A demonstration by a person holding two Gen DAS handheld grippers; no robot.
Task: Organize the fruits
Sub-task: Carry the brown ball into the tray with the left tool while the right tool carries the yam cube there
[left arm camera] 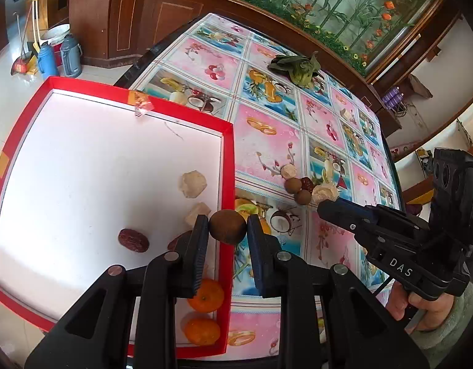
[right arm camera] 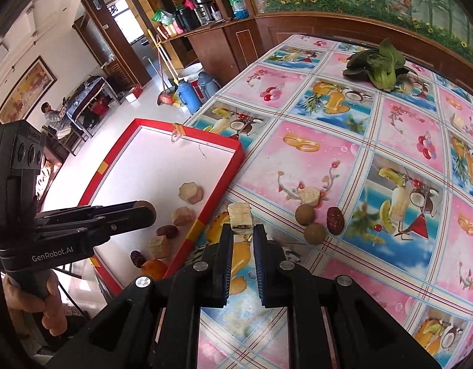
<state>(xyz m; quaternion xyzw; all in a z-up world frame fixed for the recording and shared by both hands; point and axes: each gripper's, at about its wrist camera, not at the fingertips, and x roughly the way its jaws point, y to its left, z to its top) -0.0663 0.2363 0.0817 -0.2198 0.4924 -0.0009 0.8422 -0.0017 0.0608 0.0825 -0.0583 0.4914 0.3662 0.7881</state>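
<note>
My left gripper [left arm camera: 227, 226] is shut on a brown longan [left arm camera: 227, 227] and holds it above the right rim of the red tray [left arm camera: 227, 166]. In the tray lie pale peeled chunks [left arm camera: 192, 184], a red date [left arm camera: 133, 240] and two oranges [left arm camera: 206, 295]. My right gripper [right arm camera: 242, 229] is shut on a pale chunk [right arm camera: 240, 217] above the table, just right of the tray [right arm camera: 219, 184]. On the cloth lie two longans [right arm camera: 304, 214], a red date [right arm camera: 334, 220] and another pale chunk [right arm camera: 309, 196].
A bok choy [right arm camera: 378, 64] lies at the far side of the fruit-print tablecloth [right arm camera: 374, 141]. Wooden cabinets stand behind the table. Thermos flasks [left arm camera: 59, 58] and a broom stand on the floor to the left.
</note>
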